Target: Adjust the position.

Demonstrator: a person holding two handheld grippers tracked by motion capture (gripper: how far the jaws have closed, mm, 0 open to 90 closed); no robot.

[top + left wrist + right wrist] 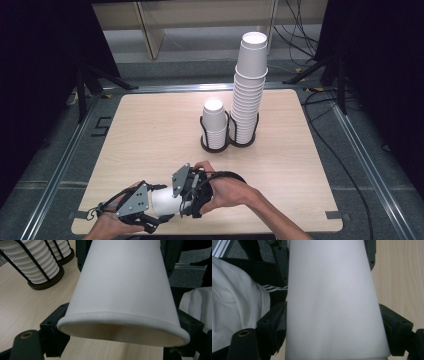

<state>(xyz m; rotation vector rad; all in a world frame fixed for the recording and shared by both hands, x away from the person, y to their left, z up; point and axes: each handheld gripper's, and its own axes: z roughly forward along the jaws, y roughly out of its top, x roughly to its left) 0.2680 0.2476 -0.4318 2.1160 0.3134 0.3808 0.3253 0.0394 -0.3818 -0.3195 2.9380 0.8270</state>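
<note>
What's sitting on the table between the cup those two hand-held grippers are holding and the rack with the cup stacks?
Nothing: in the high view, bare wooden table separates the white paper cup from the rack.

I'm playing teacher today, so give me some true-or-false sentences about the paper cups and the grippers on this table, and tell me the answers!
1. Both hand-held grippers clamp the same white paper cup. True: the left hand-held gripper and the right hand-held gripper each have jaws on it.
2. The held cup stands upright on the table. False: it lies sideways between the grippers.
3. Two stacks of cups stand in a black wire holder. True.
4. The two stacks are equally tall. False: the right stack rises far above the left stack.
5. The held cup is red. False: white.
</note>
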